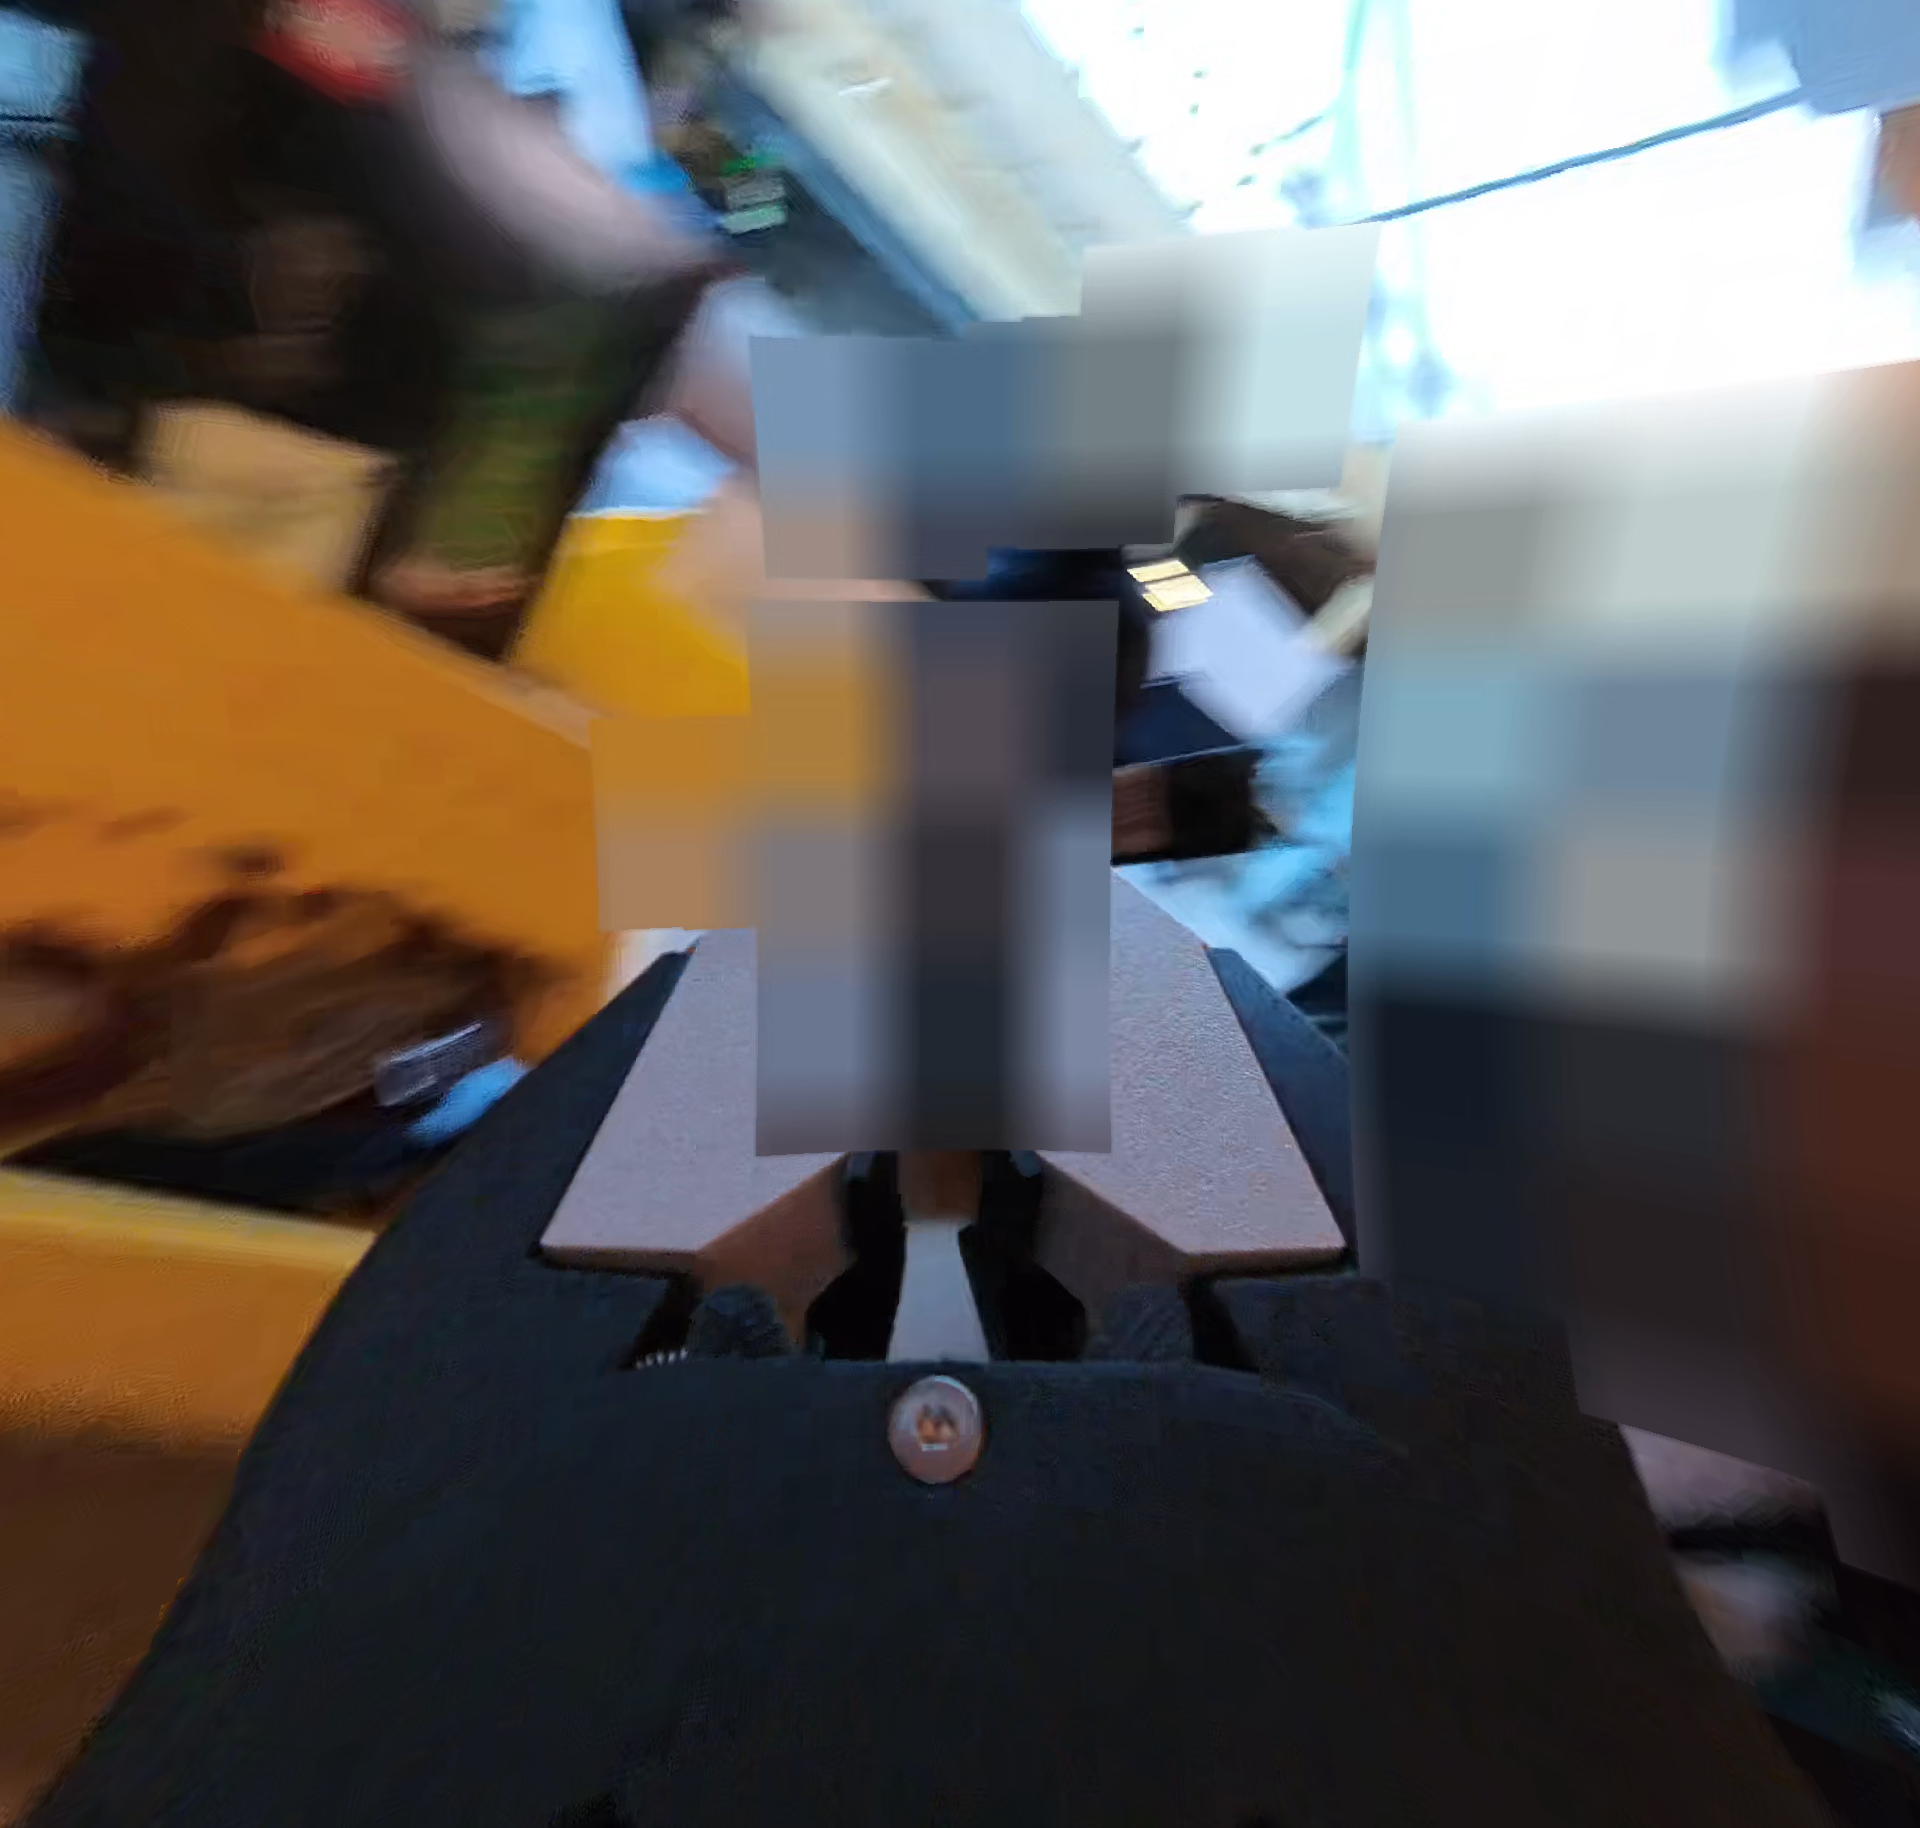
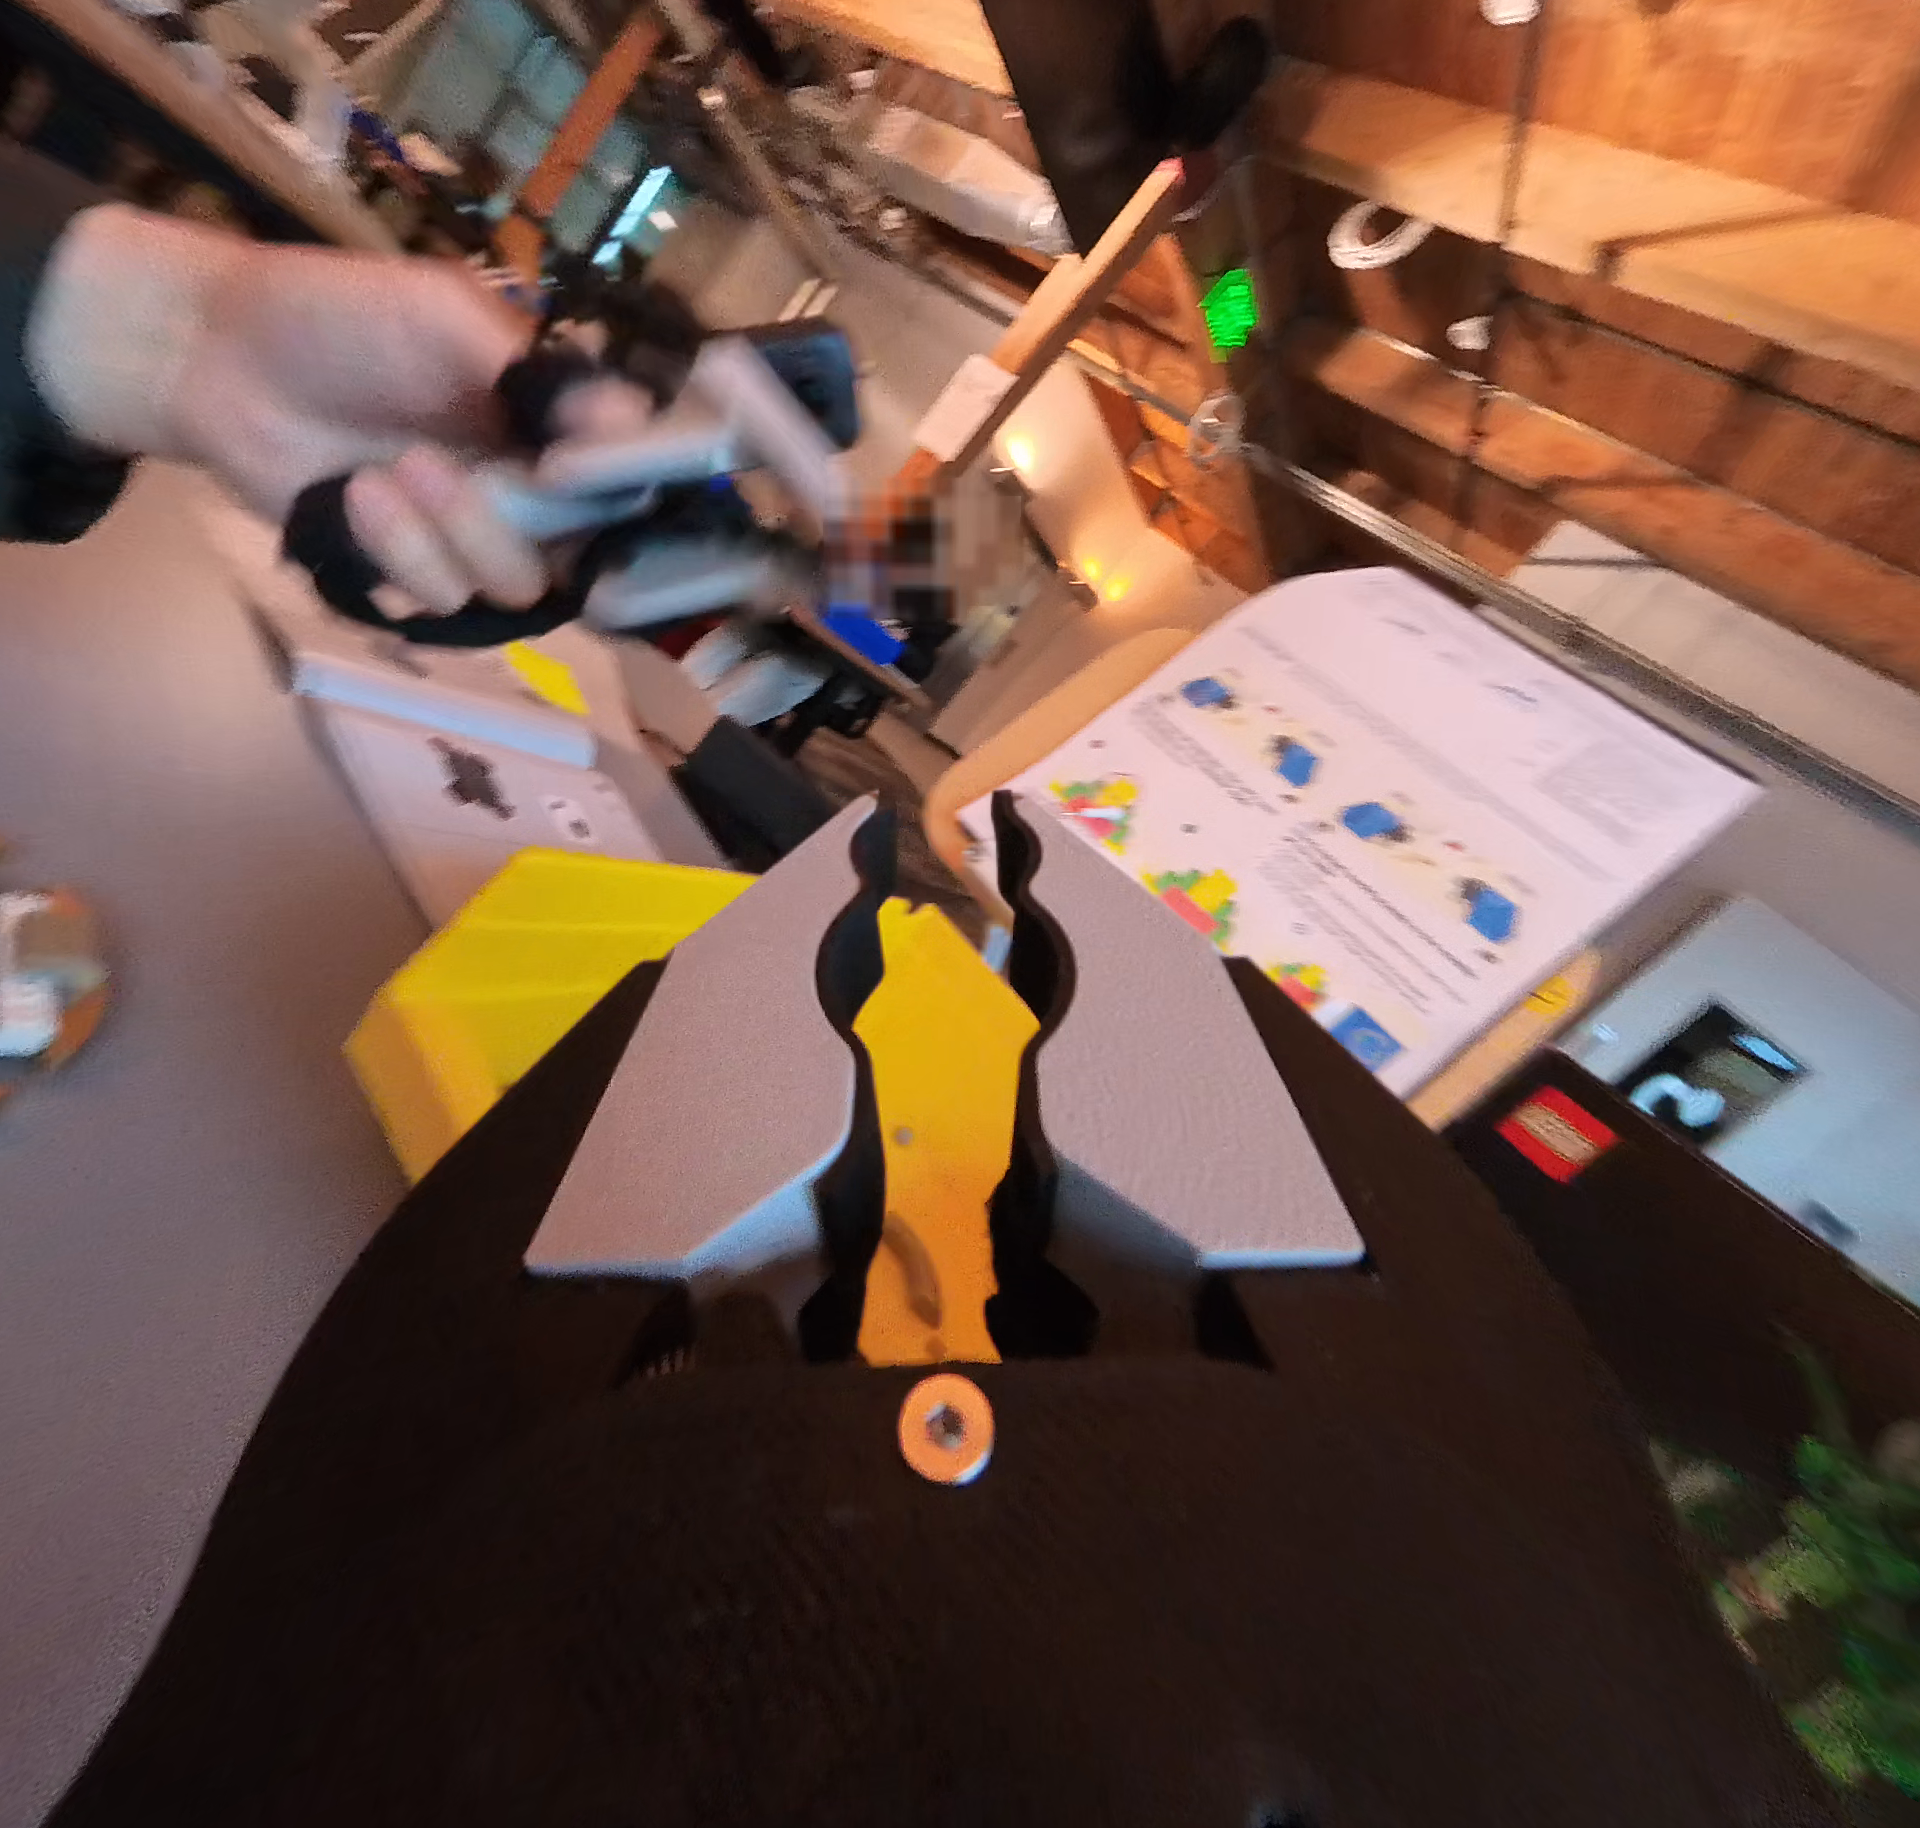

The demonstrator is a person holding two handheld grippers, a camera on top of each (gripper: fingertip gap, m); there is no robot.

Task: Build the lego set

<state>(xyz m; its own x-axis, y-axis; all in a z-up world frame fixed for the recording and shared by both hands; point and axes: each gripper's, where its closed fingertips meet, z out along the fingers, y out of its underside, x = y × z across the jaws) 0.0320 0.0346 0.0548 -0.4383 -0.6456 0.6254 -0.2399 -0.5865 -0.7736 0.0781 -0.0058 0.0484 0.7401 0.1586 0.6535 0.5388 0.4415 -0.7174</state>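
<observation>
My right gripper (image 2: 943, 812) hangs over the table with a narrow gap between its jaws and nothing in it. A yellow box (image 2: 520, 968) lies just beyond and shows through the gap. A printed instruction sheet (image 2: 1403, 791) with coloured brick pictures lies to the right. A hand (image 2: 312, 355) holds the left gripper up at the far left, blurred by motion. In the left wrist view my left gripper (image 1: 935, 905) points upward into the room. Mosaic patches cover its fingertips. That view is badly blurred and shows no bricks.
A white booklet (image 2: 468, 791) lies behind the yellow box on the pale table (image 2: 156, 1259). A black box with a red patch (image 2: 1558, 1134) sits at the right. Blurred green pieces (image 2: 1849, 1570) are at the bottom right. Wooden shelving (image 2: 1558, 220) rises behind.
</observation>
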